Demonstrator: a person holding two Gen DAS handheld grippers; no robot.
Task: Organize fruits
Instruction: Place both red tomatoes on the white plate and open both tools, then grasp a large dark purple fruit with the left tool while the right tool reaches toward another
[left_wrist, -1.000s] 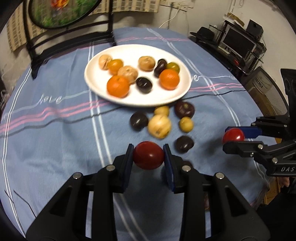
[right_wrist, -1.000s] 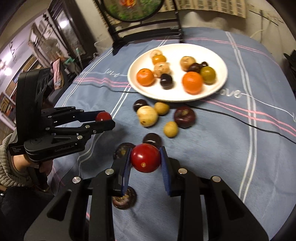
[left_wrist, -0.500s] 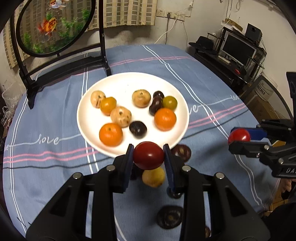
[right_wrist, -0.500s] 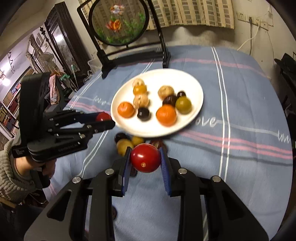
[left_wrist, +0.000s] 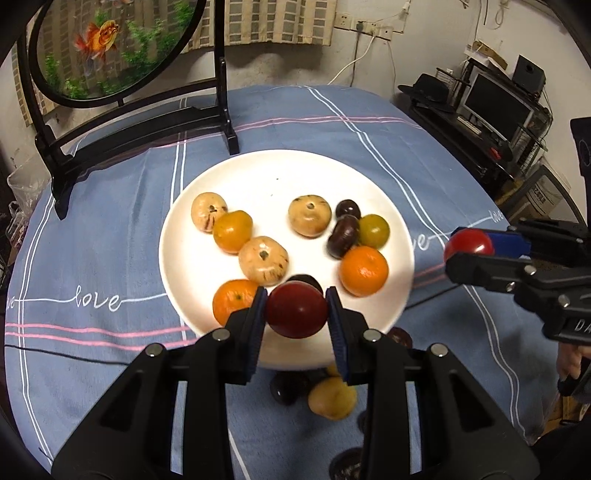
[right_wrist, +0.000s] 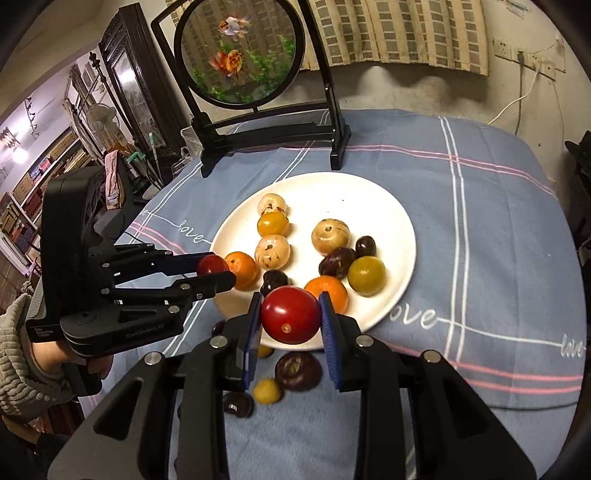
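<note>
A white plate (left_wrist: 280, 173) holds several fruits: oranges, tan round fruits, dark plums and a green-yellow one. It also shows in the right wrist view (right_wrist: 391, 221). My left gripper (left_wrist: 296, 310) is shut on a dark red tomato (left_wrist: 296, 309), held over the plate's near rim. My right gripper (right_wrist: 290, 315) is shut on a bright red tomato (right_wrist: 290, 314), also over the near rim. Each gripper shows in the other's view, the right gripper (left_wrist: 469, 247) at the plate's right, the left gripper (right_wrist: 212, 267) at its left.
Loose fruits lie on the blue tablecloth (left_wrist: 110, 240) in front of the plate: a yellow one (left_wrist: 332, 398), dark plums (right_wrist: 298, 371) and a small yellow one (right_wrist: 266, 391). A round goldfish screen on a black stand (left_wrist: 140, 110) stands behind the plate. A black cable crosses the cloth.
Both grippers have moved forward with their tomatoes, from over the loose fruits to over the plate's near rim. The plate now looks closer and larger.
</note>
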